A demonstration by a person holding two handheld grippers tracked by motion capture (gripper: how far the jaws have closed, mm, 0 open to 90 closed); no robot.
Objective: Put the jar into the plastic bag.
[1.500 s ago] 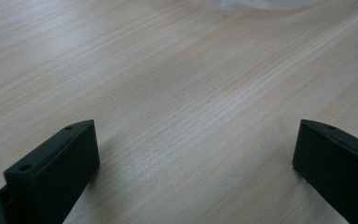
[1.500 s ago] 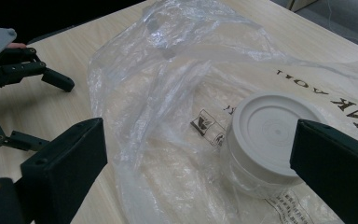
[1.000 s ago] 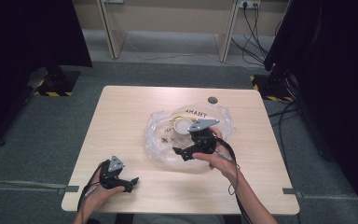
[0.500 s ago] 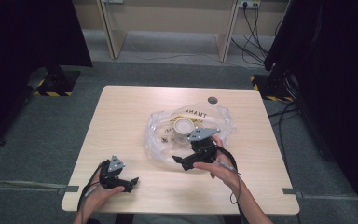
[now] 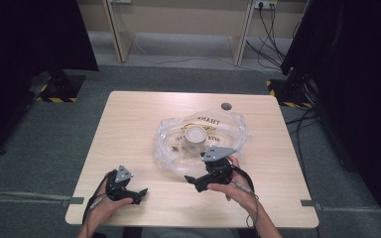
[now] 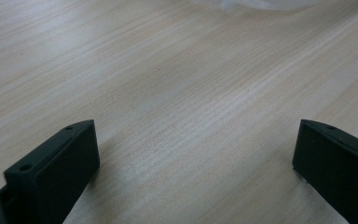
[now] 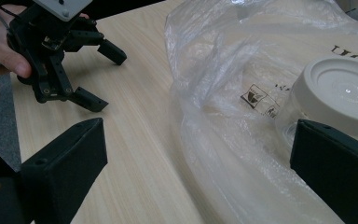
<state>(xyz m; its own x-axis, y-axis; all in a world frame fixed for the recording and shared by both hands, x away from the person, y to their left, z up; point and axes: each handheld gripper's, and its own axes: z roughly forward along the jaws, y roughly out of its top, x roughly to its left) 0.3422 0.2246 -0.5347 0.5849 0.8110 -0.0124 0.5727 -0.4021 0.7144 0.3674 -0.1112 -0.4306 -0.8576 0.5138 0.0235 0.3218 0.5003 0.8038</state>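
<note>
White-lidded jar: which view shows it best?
The right gripper view: the white-lidded jar sits close, lid detail clear, inside the clear plastic bag. The high view shows it small, mid-bag. The left gripper view catches just a bag edge.

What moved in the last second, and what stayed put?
The right hand-held gripper pulled back off the clear crinkled plastic bag toward the person, jaws open and empty. The left hand-held gripper, the bag and the white-lidded jar inside it stayed where they were.
</note>
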